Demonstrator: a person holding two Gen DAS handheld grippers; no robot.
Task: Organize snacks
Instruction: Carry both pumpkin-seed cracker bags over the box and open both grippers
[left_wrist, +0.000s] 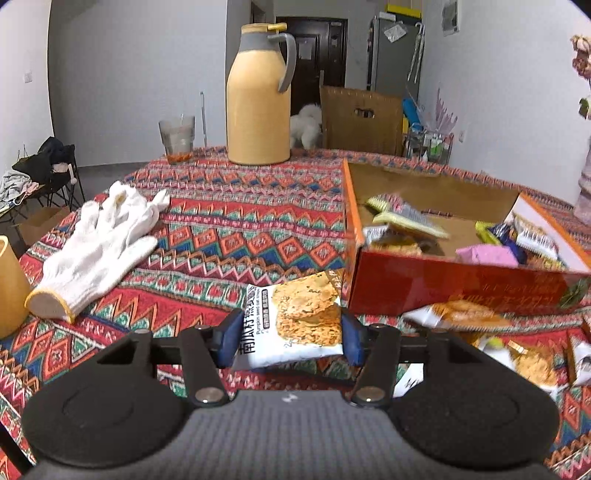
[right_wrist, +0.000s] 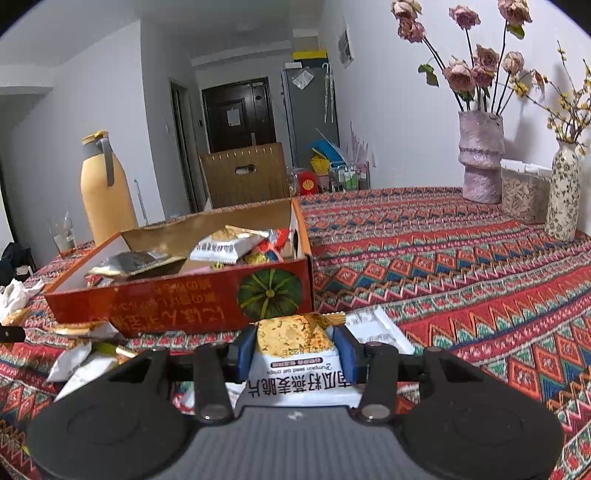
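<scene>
Left gripper (left_wrist: 289, 334) is closed on a white snack packet (left_wrist: 295, 321) with a picture of oat crisps; the blue pads (left_wrist: 227, 338) press on its two sides, and the packet is lifted a little above the desk (left_wrist: 229, 206). It hangs just beside the front left corner of the red box (left_wrist: 443, 288). Right gripper (right_wrist: 295, 349) also holds a packet of the same kind (right_wrist: 295, 354), squeezed between its blue pads, right in front of the box (right_wrist: 177, 306), near the corner with a green pumpkin picture (right_wrist: 269, 293).

The box is open on top and lies on the patterned cloth of the desk. Inside it are already several packets: yellow-green ones (left_wrist: 410, 218), a pink one (left_wrist: 485, 254) and white ones with a dark print (right_wrist: 221, 249). More loose packets (left_wrist: 458, 315) lie on the cloth in front of the box, between the two grippers; they are partly blurred in the left wrist view.

A white work glove (left_wrist: 99, 251) lies on the desk to the left of the box. Behind it stand a glass (left_wrist: 177, 138) and a tall yellow thermos jug (left_wrist: 258, 96). On the far right side of the desk are a pink vase with dried roses (right_wrist: 480, 158) and a flowered vase (right_wrist: 563, 192).
</scene>
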